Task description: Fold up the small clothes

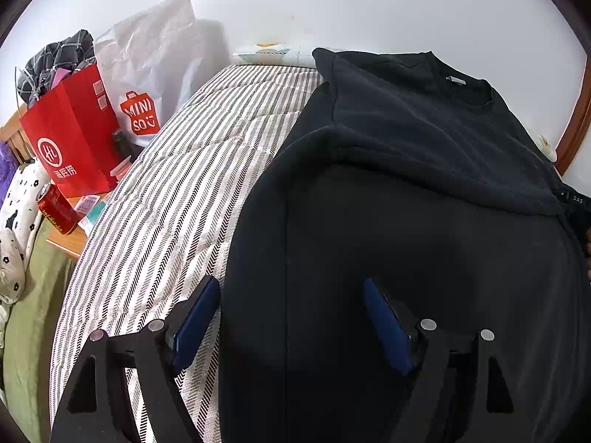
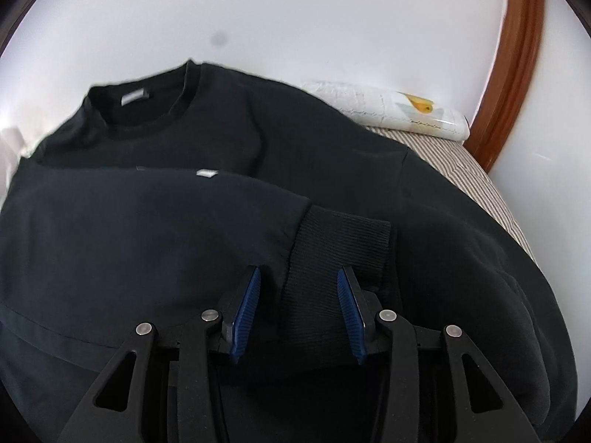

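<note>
Left wrist view
Garment: a black sweatshirt lies spread on the striped bed, collar toward the far wall, one sleeve folded across the chest.
Left hand-held gripper: jaws wide apart, holding nothing; the sweatshirt's left edge runs between the fingers, one blue pad over the bedding, the other over the cloth.
Bedside: red paper bag, red can.

Right wrist view
Sleeve: its ribbed cuff lies on the sweatshirt's body.
Right hand-held gripper: jaws apart, straddling the cuff, not clamped on it.

Progress
Done: one sleeve laid inward, apparently.
Left: the sides and the bottom-to-collar fold, judging by the still-broad shape.
</note>
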Tool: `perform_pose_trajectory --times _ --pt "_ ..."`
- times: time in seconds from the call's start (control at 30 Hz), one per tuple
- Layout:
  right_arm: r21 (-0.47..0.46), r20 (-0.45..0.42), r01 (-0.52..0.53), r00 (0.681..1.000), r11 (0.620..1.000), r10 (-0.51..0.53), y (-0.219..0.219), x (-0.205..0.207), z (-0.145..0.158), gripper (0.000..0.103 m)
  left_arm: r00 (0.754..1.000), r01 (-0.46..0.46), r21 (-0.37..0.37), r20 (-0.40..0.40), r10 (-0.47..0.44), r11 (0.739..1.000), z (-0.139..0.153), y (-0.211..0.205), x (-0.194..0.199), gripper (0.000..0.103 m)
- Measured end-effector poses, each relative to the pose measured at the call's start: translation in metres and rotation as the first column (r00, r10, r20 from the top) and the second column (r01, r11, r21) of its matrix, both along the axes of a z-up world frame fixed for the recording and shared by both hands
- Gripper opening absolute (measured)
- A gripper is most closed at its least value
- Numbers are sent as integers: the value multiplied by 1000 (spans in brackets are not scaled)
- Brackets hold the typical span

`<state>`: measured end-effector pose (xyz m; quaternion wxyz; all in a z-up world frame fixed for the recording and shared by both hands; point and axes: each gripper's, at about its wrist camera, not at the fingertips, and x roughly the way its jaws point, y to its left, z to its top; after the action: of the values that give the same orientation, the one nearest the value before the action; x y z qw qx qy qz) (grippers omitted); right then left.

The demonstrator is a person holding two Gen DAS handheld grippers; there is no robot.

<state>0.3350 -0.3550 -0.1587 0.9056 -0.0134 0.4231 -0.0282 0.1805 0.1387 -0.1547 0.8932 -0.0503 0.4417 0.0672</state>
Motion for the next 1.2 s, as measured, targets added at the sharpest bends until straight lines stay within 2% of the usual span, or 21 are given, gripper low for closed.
perform_pose_trajectory --times 0.13,0.2,0.33,0.4,0.6,0.73,0.93,1.0,1.03,1.1,1.17,1.2 --pt "-4 19 -20 1000 1000 20 9 -10 22 45 1000 7 0 -10 -7 1000 2 0 0 78" --pt "-7 35 -67 997 998 67 24 -14 38 51 1000 15 10 -25 -15 1000 6 1 4 77" --pt "-2 52 -182 982 983 181 78 -3 60 56 1000 28 74 10 -29 997 20 1 12 76" --pt "6 57 -246 968 969 245 112 5 61 56 999 33 99 18 -35 995 24 1 19 65" --pt "100 83 -436 899 894 429 223 53 55 56 995 94 64 17 -95 994 22 5 44 45" --pt "127 91 -563 827 817 556 297 91 50 56 992 121 73 21 -123 990 17 8 61 38" --pt "201 87 -639 767 743 636 362 138 37 56 985 168 70 38 -171 983 13 3 81 30" --pt "249 77 -645 757 723 649 376 152 32 56 984 171 66 48 -174 983 15 3 85 15" --pt "292 51 -653 741 699 670 386 162 26 52 983 171 52 57 -174 984 17 5 87 11" --pt "341 18 -660 716 669 698 402 176 15 9 981 176 7 79 -176 984 19 12 85 7" --pt "357 12 -675 695 646 719 410 179 14 8 980 175 -9 101 -174 984 22 20 81 7" --pt "331 60 -682 705 652 707 412 177 20 8 980 170 -16 110 -167 985 24 25 79 7"
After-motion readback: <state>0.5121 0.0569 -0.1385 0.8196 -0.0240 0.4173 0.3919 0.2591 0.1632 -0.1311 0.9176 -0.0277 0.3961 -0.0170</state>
